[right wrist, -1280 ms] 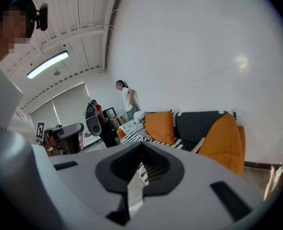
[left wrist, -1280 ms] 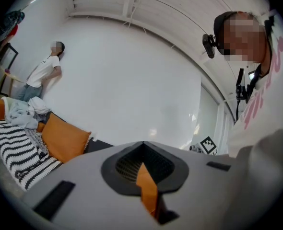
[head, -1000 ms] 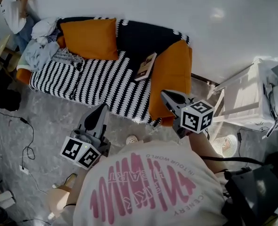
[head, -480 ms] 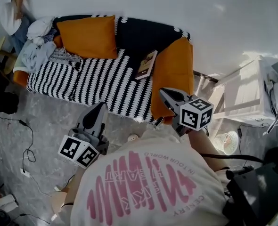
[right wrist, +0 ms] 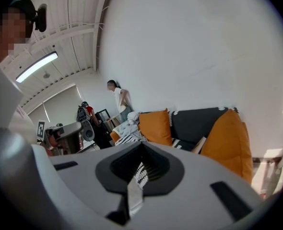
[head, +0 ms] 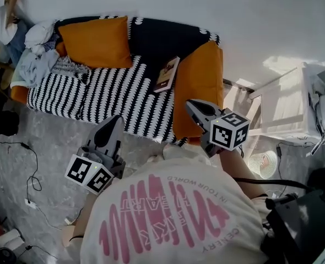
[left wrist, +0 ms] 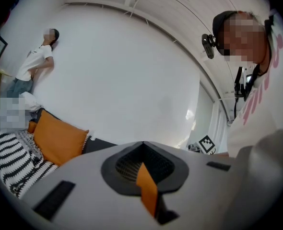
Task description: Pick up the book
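- Book (head: pixel 168 74) lies on the striped sofa (head: pixel 96 95), right next to the big orange cushion (head: pixel 198 89) at the sofa's right end.
- Its long side runs from the sofa's front toward the back, a bit slanted.
- Our right gripper (head: pixel 191 105) is the nearer one. The book is ahead of it and a little to the left, well apart.
- Our left gripper (head: pixel 115 121) is farther off. The book is ahead of it and to the right.
- Both grippers have their jaws closed together and carry nothing, so we think the right one should open and reach forward.
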A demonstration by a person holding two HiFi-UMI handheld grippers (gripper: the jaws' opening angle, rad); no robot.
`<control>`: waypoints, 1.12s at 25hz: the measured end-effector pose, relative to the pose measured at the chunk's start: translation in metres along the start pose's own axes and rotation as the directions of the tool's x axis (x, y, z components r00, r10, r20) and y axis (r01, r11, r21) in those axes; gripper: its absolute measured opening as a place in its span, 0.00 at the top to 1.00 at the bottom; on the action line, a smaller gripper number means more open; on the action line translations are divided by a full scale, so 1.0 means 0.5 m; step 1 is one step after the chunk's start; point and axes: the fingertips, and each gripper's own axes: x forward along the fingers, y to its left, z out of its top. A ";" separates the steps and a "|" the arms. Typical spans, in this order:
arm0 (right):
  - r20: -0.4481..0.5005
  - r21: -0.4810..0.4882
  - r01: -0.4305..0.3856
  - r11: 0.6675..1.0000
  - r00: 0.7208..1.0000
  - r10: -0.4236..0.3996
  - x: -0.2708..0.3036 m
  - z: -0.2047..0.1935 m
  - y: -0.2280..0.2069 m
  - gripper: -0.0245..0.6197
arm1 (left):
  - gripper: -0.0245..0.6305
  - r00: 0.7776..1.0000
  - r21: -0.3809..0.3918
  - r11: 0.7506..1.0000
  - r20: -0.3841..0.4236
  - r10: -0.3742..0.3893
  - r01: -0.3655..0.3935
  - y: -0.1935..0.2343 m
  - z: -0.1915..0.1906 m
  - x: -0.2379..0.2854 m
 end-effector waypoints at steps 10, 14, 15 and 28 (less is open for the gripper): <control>-0.027 0.017 -0.015 1.000 1.000 0.015 0.001 0.049 -0.107 0.95 | 0.95 0.999 -0.026 0.999 -0.006 0.034 -0.034 -0.017 -0.011 0.097; -0.037 0.014 -0.050 0.999 0.998 0.050 0.025 0.066 -0.136 0.95 | 0.95 0.996 -0.017 0.996 -0.011 0.085 -0.086 -0.007 -0.015 0.125; -0.045 0.012 -0.060 0.998 0.997 0.060 0.033 0.068 -0.141 0.95 | 0.95 0.995 -0.016 0.995 -0.015 0.102 -0.102 -0.004 -0.016 0.129; -0.056 0.070 -0.119 0.990 0.991 0.123 0.055 0.069 -0.245 0.95 | 0.95 0.983 0.005 0.985 -0.054 0.175 -0.175 -0.031 -0.022 0.223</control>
